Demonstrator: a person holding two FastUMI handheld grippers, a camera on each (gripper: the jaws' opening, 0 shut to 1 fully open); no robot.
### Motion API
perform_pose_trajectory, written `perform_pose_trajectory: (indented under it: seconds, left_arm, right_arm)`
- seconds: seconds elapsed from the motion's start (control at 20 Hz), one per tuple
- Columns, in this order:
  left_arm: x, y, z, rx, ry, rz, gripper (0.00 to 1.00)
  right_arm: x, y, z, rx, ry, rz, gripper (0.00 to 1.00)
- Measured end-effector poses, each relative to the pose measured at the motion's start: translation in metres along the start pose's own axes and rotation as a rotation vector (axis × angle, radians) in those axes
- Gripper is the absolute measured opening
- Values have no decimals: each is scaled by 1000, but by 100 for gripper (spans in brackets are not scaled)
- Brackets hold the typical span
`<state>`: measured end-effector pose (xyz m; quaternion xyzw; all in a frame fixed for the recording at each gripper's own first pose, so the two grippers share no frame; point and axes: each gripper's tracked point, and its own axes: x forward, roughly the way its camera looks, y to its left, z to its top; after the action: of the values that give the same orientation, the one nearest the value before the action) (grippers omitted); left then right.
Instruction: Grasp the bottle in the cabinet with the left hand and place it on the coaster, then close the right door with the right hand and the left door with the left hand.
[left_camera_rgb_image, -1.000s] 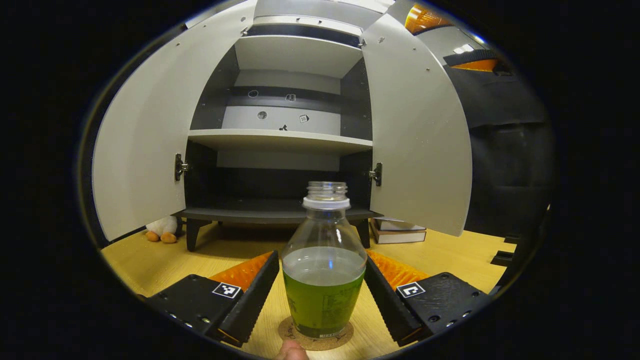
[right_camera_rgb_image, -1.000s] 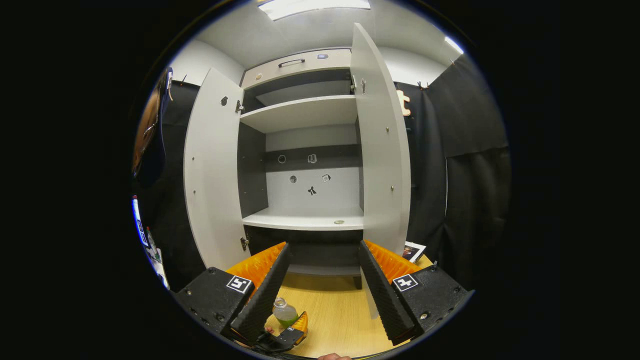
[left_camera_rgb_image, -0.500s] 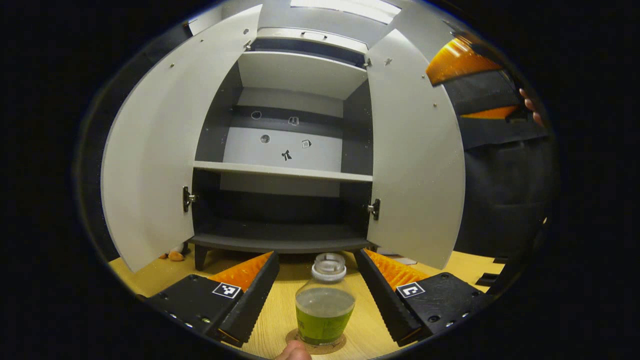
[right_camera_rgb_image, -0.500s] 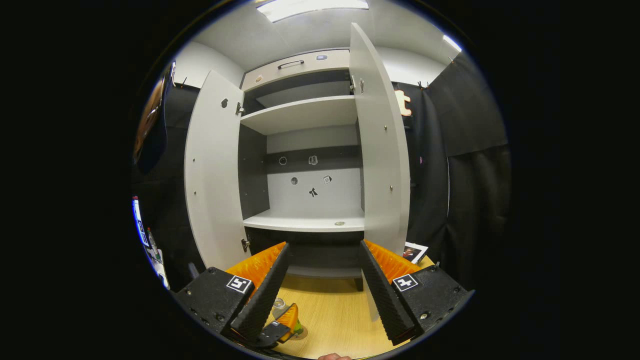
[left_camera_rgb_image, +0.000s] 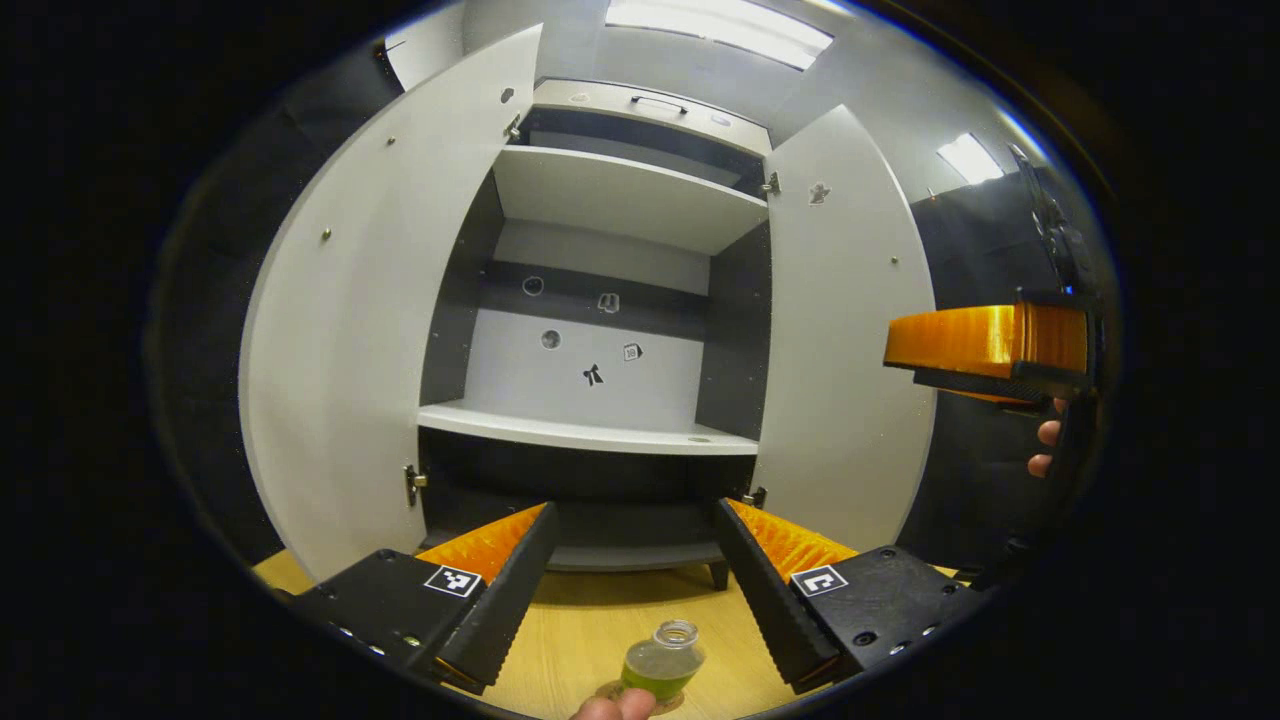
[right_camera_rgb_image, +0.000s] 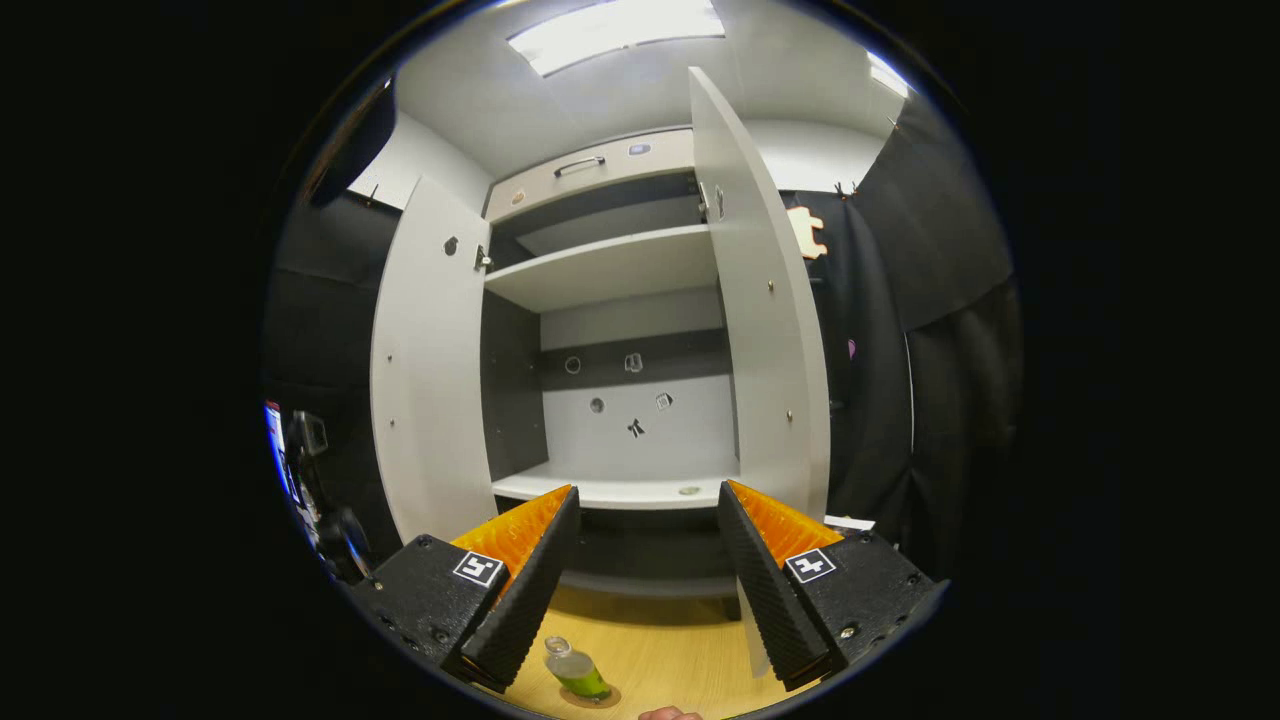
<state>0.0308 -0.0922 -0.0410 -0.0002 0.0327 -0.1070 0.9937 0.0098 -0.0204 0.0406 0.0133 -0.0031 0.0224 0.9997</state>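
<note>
Wooden tabletop (left_camera_rgb_image: 570, 640) fronts grey two-door cabinet (left_camera_rgb_image: 600, 300); clear green-liquid bottle (left_camera_rgb_image: 662, 662) stands on round cork coaster (right_camera_rgb_image: 590, 697), placement done; left gripper (left_camera_rgb_image: 630, 575) and right gripper (right_camera_rgb_image: 645, 570) spread, empty; right door (right_camera_rgb_image: 765, 330), left door (left_camera_rgb_image: 340, 330) unclosed.

One bottle (left_camera_rgb_image: 664, 663) of green liquid stands on one round coaster (right_camera_rgb_image: 591, 696) on the counter (left_camera_rgb_image: 580, 640). One cabinet (left_camera_rgb_image: 600, 330) has two doors, a left door (left_camera_rgb_image: 340, 330) and a right door (left_camera_rgb_image: 840, 330), both open. Inside it are two pale shelves, an upper shelf (left_camera_rgb_image: 620, 195) and a lower shelf (left_camera_rgb_image: 580, 432). Five small stickers (left_camera_rgb_image: 593, 375) dot its back wall. Two grippers show: the left gripper (left_camera_rgb_image: 632, 585) and the right gripper (right_camera_rgb_image: 643, 575).
</note>
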Motion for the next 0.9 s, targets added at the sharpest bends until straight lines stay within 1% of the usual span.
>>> perform_pose_trajectory:
  seconds: [0.1,0.2,0.3,0.4,0.5,0.55,0.6,0.75,0.85,0.9]
  left_arm:
    - [-3,11,2,24,7,41,96]
    - [-11,21,2,23,20,69,96]
    - [-19,24,1,13,33,91,96]
    - [-26,27,-1,2,41,107,96]
    - [-33,27,-1,10,46,120,96]
    - [-34,28,-1,16,47,125,96]
    - [-34,28,0,19,44,125,96]
    - [-34,28,0,21,47,123,96]
    - [-35,28,3,25,40,123,96]
    - [-34,28,3,27,40,122,96]
  right_arm:
    - [-1,-6,2,2,-2,3,84]
    - [-4,-5,3,27,10,35,84]
    - [-6,-16,16,38,-8,43,84]
    - [-7,-39,26,34,-14,9,84]
    - [-16,-54,53,40,-52,2,84]
    - [-21,-64,68,35,-80,-12,84]
    - [-26,-81,83,26,-111,-47,84]
    - [-33,-142,123,-23,-169,-170,84]
    - [-20,-178,132,-62,-154,-229,84]
    - [-8,-189,128,-58,-117,-238,84]
